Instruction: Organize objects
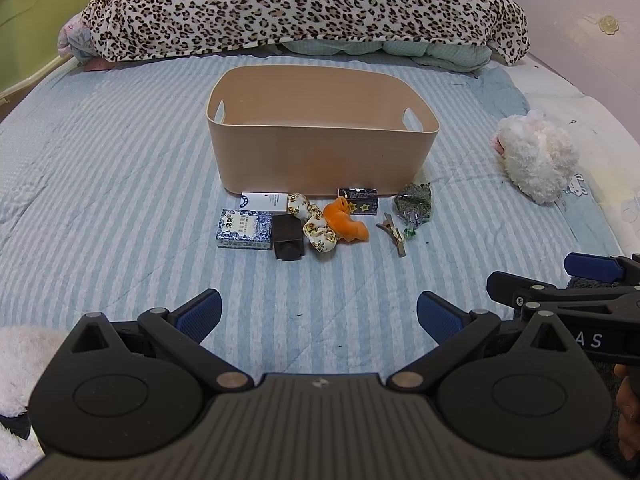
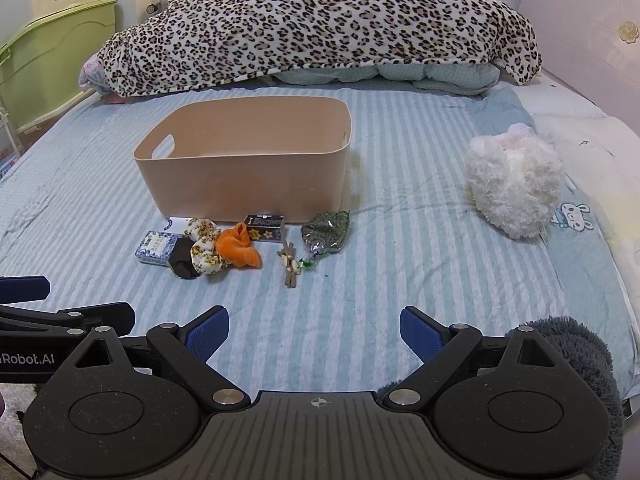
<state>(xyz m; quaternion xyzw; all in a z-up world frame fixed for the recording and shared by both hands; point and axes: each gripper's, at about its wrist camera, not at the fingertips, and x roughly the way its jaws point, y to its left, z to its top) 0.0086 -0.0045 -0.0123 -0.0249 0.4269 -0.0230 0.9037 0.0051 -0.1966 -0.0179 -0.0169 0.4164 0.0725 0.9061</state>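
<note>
A tan plastic bin (image 1: 322, 152) (image 2: 244, 172) stands empty on the striped bed. In front of it lie small items: a blue-white box (image 1: 243, 229) (image 2: 157, 247), a dark bottle (image 1: 287, 237) (image 2: 182, 261), a floral scrunchie (image 1: 314, 224) (image 2: 205, 249), an orange cloth (image 1: 345, 226) (image 2: 238, 249), a black starred box (image 1: 359, 201) (image 2: 265, 228), a brown hair clip (image 1: 394, 233) (image 2: 290, 266) and a green herb bag (image 1: 414, 203) (image 2: 326, 232). My left gripper (image 1: 319, 316) and right gripper (image 2: 314, 332) are open and empty, well short of the items.
A white plush toy (image 1: 536, 156) (image 2: 514, 180) lies to the right. A leopard-print blanket (image 1: 304, 4) (image 2: 320, 24) is heaped at the back. A green cabinet (image 2: 52, 56) stands to the left. A white card box (image 1: 264, 201) lies against the bin.
</note>
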